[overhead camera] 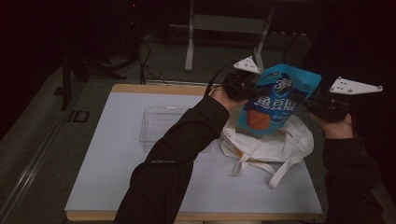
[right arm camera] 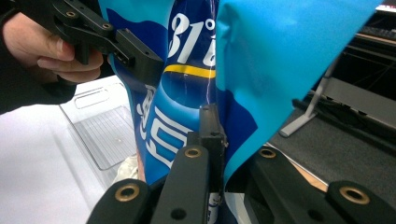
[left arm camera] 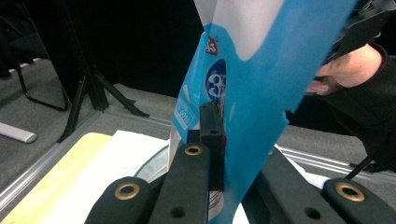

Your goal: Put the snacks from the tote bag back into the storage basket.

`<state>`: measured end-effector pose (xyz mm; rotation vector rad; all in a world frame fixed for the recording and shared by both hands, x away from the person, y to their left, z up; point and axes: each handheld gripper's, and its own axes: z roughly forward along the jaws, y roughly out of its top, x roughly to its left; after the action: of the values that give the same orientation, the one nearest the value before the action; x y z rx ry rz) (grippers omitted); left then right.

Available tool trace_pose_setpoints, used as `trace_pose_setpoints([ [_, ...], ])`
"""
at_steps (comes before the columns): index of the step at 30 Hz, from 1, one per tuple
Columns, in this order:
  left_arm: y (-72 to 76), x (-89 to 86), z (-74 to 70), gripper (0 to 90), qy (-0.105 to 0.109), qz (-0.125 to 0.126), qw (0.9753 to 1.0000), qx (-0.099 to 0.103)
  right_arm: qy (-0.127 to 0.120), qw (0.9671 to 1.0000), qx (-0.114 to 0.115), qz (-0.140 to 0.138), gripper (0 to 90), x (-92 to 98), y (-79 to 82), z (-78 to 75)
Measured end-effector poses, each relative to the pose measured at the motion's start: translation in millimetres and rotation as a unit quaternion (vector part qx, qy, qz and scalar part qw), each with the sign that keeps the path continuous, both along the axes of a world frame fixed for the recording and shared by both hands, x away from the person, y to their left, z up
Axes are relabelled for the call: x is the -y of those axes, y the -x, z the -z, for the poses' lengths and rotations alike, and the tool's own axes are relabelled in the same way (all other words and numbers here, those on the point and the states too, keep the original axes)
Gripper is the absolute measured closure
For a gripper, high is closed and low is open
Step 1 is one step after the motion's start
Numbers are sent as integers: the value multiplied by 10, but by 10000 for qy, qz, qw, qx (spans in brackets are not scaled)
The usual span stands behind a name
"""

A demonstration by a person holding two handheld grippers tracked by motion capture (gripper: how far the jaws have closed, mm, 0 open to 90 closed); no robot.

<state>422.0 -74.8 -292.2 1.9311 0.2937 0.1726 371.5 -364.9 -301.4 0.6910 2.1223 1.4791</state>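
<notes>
Dim room, dark floor with cables and a metal stand at the top of the frame. White counter (overhead camera: pixel 116 154) fills the middle of the high view. I see a blue snack bag (overhead camera: pixel 280 100) held up in the air, right of centre, above a cream tote bag (overhead camera: pixel 275 144) lying on the counter. Left hand-held gripper (overhead camera: pixel 252 88) has its jaws closed on the bag's left edge; right hand-held gripper (overhead camera: pixel 306 100) has its jaws closed on the right edge. Both gripper views show the blue film pinched between the black jaws. Clear plastic tray (overhead camera: pixel 159 121) sits on the counter, centre-left, apart from the tote.
</notes>
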Motion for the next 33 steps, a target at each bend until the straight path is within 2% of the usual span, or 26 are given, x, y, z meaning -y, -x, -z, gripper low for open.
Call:
trace_pose_setpoints([
  [4, 34, -63, -40, 900, -15, -14, 10000, 8, 14, 10000, -8, -68, 893, -54, 8, -39],
  [16, 159, -399, -268, 900, -43, -89, 9999, 102, 5, 9994, 85, -332, 893, -339, 29, -240],
  [17, 181, -470, -297, 900, -42, -117, 9999, 104, 8, 9993, 89, -365, 893, -370, 30, -259],
  [23, 243, -689, -334, 900, -87, -188, 9996, 182, 59, 9983, 123, -570, 893, -615, 13, -319],
  [33, 292, -1059, -326, 900, -8, -248, 9997, 78, 110, 9964, 85, -831, 893, -959, -26, -345],
])
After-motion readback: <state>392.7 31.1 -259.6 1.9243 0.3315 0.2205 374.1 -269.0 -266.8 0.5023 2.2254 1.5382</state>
